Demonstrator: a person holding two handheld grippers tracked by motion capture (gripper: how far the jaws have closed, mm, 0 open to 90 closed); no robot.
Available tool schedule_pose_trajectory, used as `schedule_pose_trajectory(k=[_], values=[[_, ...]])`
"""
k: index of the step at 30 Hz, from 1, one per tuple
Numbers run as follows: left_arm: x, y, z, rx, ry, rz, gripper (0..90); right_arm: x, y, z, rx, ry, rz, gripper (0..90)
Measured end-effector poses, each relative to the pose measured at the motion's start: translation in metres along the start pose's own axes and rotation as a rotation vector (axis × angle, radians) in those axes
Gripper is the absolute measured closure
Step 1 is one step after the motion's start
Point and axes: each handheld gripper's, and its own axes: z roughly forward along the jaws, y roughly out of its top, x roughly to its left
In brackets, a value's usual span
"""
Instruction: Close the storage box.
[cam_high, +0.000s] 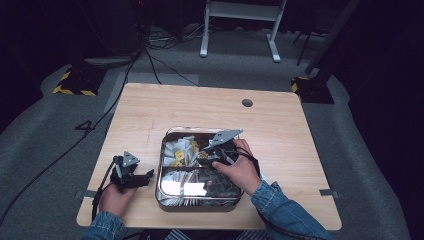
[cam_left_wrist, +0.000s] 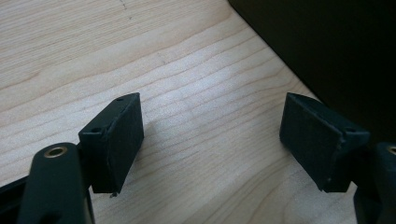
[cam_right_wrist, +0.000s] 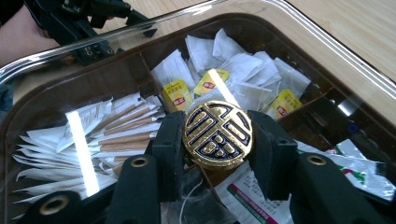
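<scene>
A metal-rimmed compartment box (cam_high: 165, 199) sits at the table's near middle under a clear lid (cam_right_wrist: 116, 44). A round gold knob (cam_right_wrist: 217, 134) with a dark pattern stands at the lid's centre. My right gripper (cam_right_wrist: 218, 128) is shut on that knob, one jaw on each side; from above the right gripper (cam_high: 214, 155) is over the box's middle. Under the lid lie tea bags (cam_right_wrist: 243, 84) with yellow tags and paper sachets (cam_right_wrist: 93, 135). My left gripper (cam_left_wrist: 212, 140) is open and holds nothing, low over bare wood, left of the box (cam_high: 146, 176).
The box's dark side wall (cam_left_wrist: 327, 46) rises just right of the left gripper's jaws. A cable hole (cam_high: 247, 103) marks the table's far side. The table's front edge (cam_high: 210, 222) runs close behind the box. A white desk frame (cam_high: 240, 25) stands on the floor beyond.
</scene>
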Motion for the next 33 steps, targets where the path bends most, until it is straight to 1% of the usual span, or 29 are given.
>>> schedule_pose_trajectory(k=[4,11,16,21,23,33], values=[[0.000,0.000,0.000,0.000,0.000,-0.001,22.1,0.004,-0.003,0.006,0.010,0.002,-0.010,58.9],[0.000,0.000,0.000,0.000,0.000,0.000,22.1,0.008,-0.007,0.012,0.016,0.015,-0.007,58.9],[0.000,0.000,0.000,0.000,0.000,0.000,22.1,0.009,-0.008,0.015,0.024,0.010,-0.016,58.9],[0.000,0.000,0.000,0.000,0.000,-0.001,22.1,0.010,-0.010,0.016,0.028,0.009,-0.015,58.9],[0.000,0.000,0.000,0.000,0.000,0.000,22.1,0.011,-0.011,0.018,0.032,0.004,-0.023,58.9],[0.000,0.000,0.000,0.000,0.000,0.000,22.1,0.010,-0.013,0.021,0.029,-0.007,-0.036,58.8]])
